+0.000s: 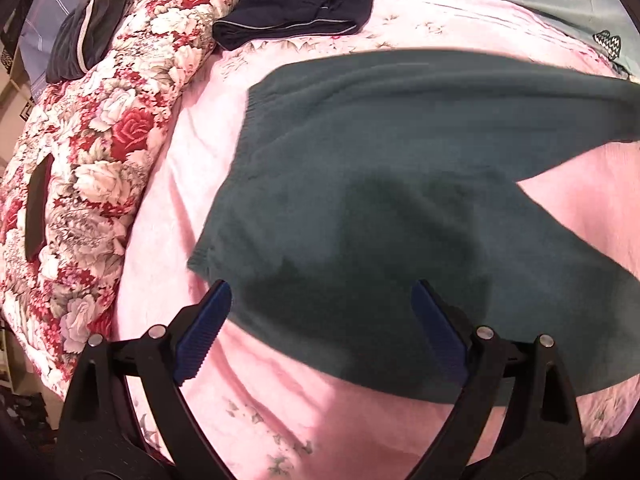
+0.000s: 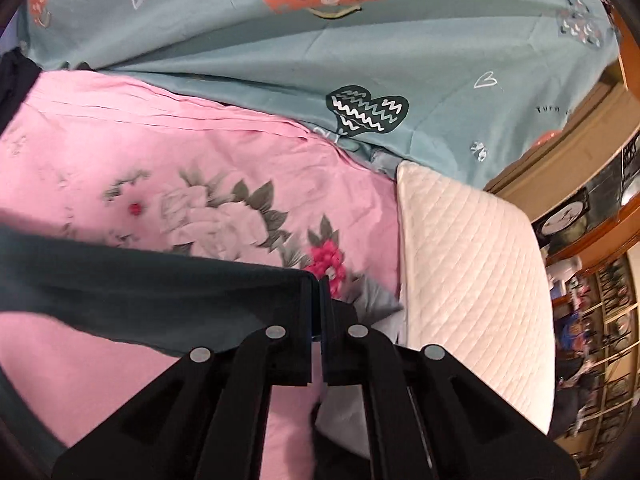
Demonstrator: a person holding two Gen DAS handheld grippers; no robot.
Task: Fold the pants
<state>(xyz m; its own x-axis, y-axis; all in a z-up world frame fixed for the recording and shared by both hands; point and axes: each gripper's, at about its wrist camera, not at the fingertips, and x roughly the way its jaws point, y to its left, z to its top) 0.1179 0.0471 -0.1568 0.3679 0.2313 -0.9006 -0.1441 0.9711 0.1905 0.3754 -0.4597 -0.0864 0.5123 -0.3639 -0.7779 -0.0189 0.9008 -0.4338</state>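
right wrist: right gripper [image 2: 319, 280] pinches green pants [image 2: 152, 288].

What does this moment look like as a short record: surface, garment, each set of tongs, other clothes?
surface: pink sheet on a bed
garment: dark green pants, spread flat, legs apart
left tongs: open, above the pants near the waistband
right tongs: shut on the end of one pant leg
other clothes: folded navy pants at the far edge; grey garment on the floral quilt
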